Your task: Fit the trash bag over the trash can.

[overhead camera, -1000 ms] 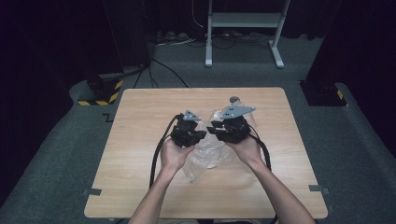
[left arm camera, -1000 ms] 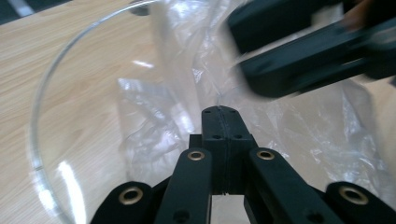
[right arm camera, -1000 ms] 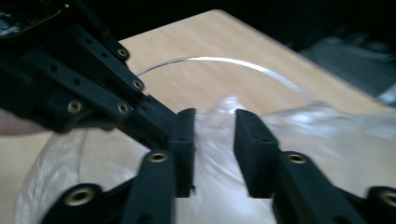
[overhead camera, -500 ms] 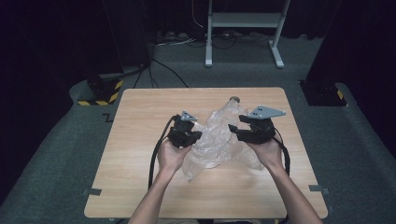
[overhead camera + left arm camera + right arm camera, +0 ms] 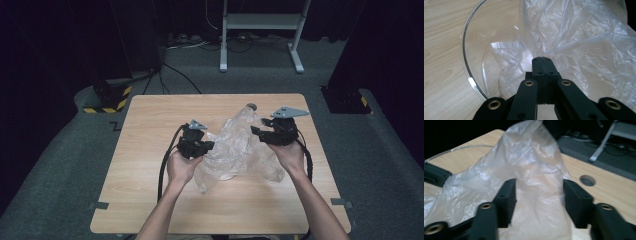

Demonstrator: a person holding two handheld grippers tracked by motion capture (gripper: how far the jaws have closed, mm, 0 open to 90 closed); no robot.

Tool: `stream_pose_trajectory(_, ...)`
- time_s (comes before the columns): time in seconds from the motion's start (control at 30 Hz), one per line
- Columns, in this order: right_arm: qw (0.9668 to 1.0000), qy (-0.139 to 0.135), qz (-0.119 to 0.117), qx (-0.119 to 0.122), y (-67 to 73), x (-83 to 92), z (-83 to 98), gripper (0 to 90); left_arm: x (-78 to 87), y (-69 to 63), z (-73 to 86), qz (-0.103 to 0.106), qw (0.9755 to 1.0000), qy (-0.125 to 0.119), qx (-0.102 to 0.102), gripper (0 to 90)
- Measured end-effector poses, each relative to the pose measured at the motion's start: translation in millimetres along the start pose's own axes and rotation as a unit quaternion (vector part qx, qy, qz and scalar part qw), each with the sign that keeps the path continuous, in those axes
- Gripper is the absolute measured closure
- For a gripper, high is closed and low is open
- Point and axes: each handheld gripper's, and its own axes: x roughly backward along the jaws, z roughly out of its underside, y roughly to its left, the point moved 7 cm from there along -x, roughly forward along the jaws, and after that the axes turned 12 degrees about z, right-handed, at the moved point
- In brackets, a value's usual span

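A crumpled clear plastic bag (image 5: 235, 145) lies at the middle of the wooden table (image 5: 150, 115). My left gripper (image 5: 210, 146) is at the bag's left edge, shut on a fold of it. In the left gripper view the two jaws (image 5: 543, 58) meet with the film of the bag (image 5: 579, 37) pinched between them, above a clear glass bowl (image 5: 465, 50). My right gripper (image 5: 255, 131) is at the bag's upper right. Its jaws (image 5: 539, 182) stand apart with the bag (image 5: 529, 150) rising between them, and they have just been closing.
A round hole (image 5: 251, 106) sits in the table just behind the bag. A white metal stand (image 5: 260, 30) and cables are on the dark floor beyond the far edge. A black and yellow block (image 5: 107, 97) lies off the far left corner.
My right gripper has moved to the right, away from the left one, and the bag now spreads wider between them. The left hand has stayed put.
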Motion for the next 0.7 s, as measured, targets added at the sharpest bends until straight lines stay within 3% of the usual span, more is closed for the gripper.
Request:
stream_pose_trajectory(0.1, 0.9991, 0.002, -0.024, 0.034, 9.4, -3.8, 1.3, 78.3, -0.1, 0.1, -0.1, 0.014, 0.9999, -0.003, -0.001, 84.5)
stream_pose_trajectory(0.13, 0.9982, 0.003, -0.030, 0.052, 15.6, -4.0, -0.9, 88.5, -0.4, 0.1, 0.2, 0.013, 0.9999, -0.001, -0.001, 73.8)
stream_pose_trajectory(0.17, 0.9982, 0.003, -0.030, 0.052, 15.6, -4.0, -0.9, 88.5, -0.4, 0.2, 0.2, 0.010, 0.9999, 0.000, -0.002, 73.8)
stream_pose_trajectory(0.2, 0.9975, -0.002, -0.032, 0.063, 20.4, -2.1, -5.0, 89.8, 0.1, -0.5, -0.3, 0.011, 0.9999, -0.003, -0.004, 65.1)
stream_pose_trajectory(0.37, 0.9949, -0.015, -0.047, 0.088, 34.1, 3.0, -14.2, 90.0, 6.8, -3.6, -4.9, 0.013, 0.9993, -0.031, -0.013, 52.1)
stream_pose_trajectory(0.57, 0.9895, -0.006, -0.087, 0.116, 64.1, 0.8, -20.3, 90.0, 13.9, -10.2, -12.9, 0.006, 0.9979, -0.056, -0.032, 47.7)
stream_pose_trajectory(0.7, 0.9850, 0.023, -0.108, 0.133, 83.3, -11.7, -14.3, 90.0, 19.2, -13.9, -18.1, 0.002, 0.9961, -0.079, -0.039, 46.8)
